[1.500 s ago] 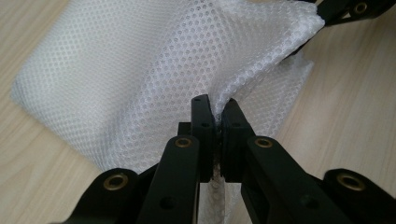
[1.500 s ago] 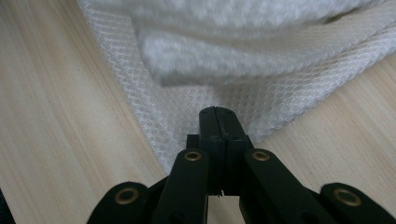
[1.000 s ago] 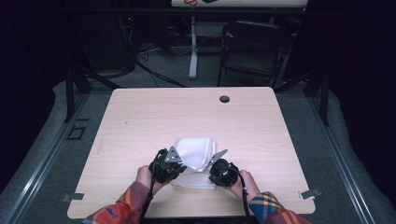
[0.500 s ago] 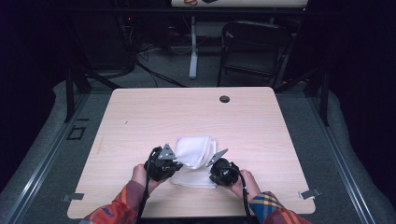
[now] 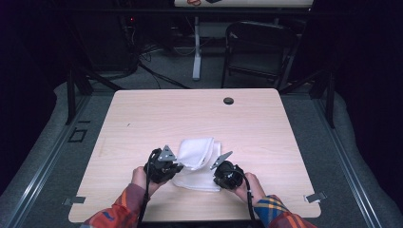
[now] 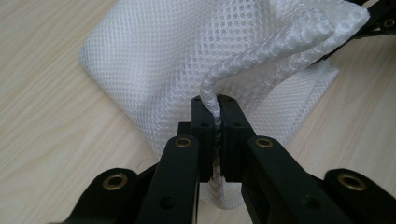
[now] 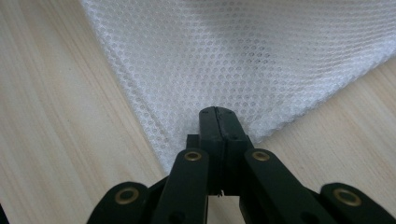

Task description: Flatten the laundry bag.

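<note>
Versus a second ago the left gripper (image 5: 167, 167) sits slightly further left and the white mesh cloth (image 5: 197, 161) is pulled a bit wider; the right gripper (image 5: 227, 174) is unmoved. The cloth lies folded near the front edge of the worktop (image 5: 142, 114), about mid-width, with bare surface well clear to the back and both sides and only a narrow strip toward the person. Its long axis runs roughly front to back, tilted slightly; left fingers (image 6: 205, 126) are clamped on a raised fold of cloth, right fingers (image 7: 210, 128) are pinched shut on the cloth's near edge.
</note>
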`<state>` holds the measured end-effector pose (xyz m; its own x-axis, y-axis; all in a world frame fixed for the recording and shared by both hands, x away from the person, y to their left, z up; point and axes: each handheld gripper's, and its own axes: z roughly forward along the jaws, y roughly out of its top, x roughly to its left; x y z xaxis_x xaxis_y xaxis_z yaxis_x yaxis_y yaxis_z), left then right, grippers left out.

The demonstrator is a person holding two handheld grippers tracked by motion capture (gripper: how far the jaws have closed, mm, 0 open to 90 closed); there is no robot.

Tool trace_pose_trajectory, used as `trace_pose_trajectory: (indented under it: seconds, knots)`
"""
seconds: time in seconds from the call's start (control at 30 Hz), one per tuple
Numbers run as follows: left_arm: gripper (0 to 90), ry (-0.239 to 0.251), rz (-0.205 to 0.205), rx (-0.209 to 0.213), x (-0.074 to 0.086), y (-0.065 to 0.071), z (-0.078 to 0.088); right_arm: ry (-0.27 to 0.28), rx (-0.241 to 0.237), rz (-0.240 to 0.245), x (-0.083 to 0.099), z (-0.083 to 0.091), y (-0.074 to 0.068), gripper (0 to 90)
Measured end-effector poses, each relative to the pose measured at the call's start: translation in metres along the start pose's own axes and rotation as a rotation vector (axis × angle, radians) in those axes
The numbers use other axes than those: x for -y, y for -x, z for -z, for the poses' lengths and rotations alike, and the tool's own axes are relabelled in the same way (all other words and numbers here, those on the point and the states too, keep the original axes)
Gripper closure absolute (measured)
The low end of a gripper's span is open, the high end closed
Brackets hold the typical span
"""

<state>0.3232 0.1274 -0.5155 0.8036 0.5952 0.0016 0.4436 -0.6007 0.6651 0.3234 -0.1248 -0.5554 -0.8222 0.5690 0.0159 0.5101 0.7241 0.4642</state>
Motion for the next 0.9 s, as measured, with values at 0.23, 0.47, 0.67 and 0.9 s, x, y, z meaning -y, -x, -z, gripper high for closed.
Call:
trace_pose_trajectory:
  seconds: [0.23, 0.47, 0.67, 0.9]
  knots:
    - [86.2, -0.003, 0.055, -0.023, 0.003, -0.007, 0.003, 0.011, -0.001, -0.006, 0.0, -0.001, 0.0, 90.0]
    - [86.2, -0.004, 0.086, -0.035, 0.005, -0.011, 0.002, 0.017, 0.02, -0.014, 0.001, -0.001, 0.002, 90.0]
    - [86.1, 0.005, 0.108, -0.055, 0.008, -0.012, 0.001, 0.013, 0.027, -0.015, 0.001, -0.001, 0.003, 90.0]
    - [86.0, 0.015, 0.159, -0.049, 0.012, -0.016, 0.0, 0.012, 0.04, -0.018, 0.001, -0.001, 0.004, 90.0]
